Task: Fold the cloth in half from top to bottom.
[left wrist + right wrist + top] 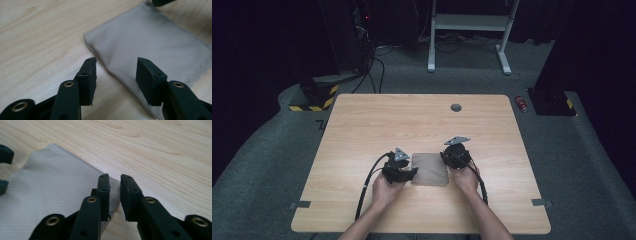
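Centrally on the wooden surface (362,130), toward the near edge: a folded grey cloth (430,169), lying flat, squarish, with a wavy hem along its near side. Flanked by both hands, left tongs (408,172) at its left edge, right tongs (451,161) at its right edge, toward the far corner.

Seen along the left tongs (116,71): jaws standing well apart, nothing pressed between them. One pad over bare wood just beside the cloth (150,47), the other over the fabric, the folded edge running diagonally through the gap. Whether the tips touch the fabric: cannot tell. Tip of the other tongs visible at the top, by the far corner of the fabric.

Seen along the right tongs (115,185): jaws narrow, only a slim gap left between the pads, no fabric clamped in it. Edge of the cloth (55,185) passing under the left-hand jaw, with a small raised fold just beside that jaw; wood grain showing through the gap. Two dark tips of the other tongs at the left border.

Farther back on the surface: a small round grey grommet (456,107), well apart from the cloth. Beyond the surface, grey carpet (272,150) and a white desk frame (469,30).
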Available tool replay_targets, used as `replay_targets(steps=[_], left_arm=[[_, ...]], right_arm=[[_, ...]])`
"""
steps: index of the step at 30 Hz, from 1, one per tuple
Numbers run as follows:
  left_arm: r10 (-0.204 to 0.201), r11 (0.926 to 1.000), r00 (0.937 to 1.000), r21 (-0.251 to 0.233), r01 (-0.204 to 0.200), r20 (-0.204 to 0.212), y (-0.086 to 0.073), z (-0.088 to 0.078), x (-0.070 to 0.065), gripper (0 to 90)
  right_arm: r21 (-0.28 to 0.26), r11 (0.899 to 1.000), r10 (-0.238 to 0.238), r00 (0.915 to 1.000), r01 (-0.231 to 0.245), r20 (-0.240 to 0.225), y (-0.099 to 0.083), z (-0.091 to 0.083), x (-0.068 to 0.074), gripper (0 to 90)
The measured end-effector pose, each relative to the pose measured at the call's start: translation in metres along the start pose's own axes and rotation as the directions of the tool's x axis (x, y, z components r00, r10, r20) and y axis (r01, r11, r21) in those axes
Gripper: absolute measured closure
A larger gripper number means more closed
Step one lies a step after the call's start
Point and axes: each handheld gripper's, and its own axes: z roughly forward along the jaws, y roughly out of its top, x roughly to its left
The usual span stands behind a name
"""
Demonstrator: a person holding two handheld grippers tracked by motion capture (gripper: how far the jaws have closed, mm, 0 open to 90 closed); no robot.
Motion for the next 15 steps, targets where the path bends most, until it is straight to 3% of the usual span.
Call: replay_targets(steps=[3,4,7,10,15], left_arm=[[0.009,0.9999,0.9998,0.012,-0.009,-0.017,-0.008,-0.002,-0.004,49.3],[0.008,1.0000,0.9998,-0.004,-0.008,-0.018,-0.011,-0.003,-0.003,48.7],[-0.009,0.9999,0.9999,-0.005,0.009,-0.013,-0.015,-0.006,-0.003,47.5],[-0.021,0.9998,0.9998,0.000,0.021,-0.003,-0.016,-0.010,-0.001,44.6],[-0.062,0.9974,0.9980,-0.035,0.062,0.016,-0.022,-0.020,0.005,42.3]], right_arm=[[0.001,1.000,-0.017,0.9998,0.017,-0.012,-0.006,-0.004,0.006,72.1],[0.001,1.000,-0.022,0.9996,0.022,-0.016,-0.009,-0.005,0.008,71.3],[0.022,0.999,-0.035,0.9993,0.035,-0.008,-0.019,-0.004,0.011,67.8],[0.007,1.000,-0.006,0.9998,0.006,-0.018,-0.026,-0.006,0.008,64.5],[-0.046,0.999,0.029,0.9993,-0.030,-0.024,-0.032,-0.024,0.001,62.1]])
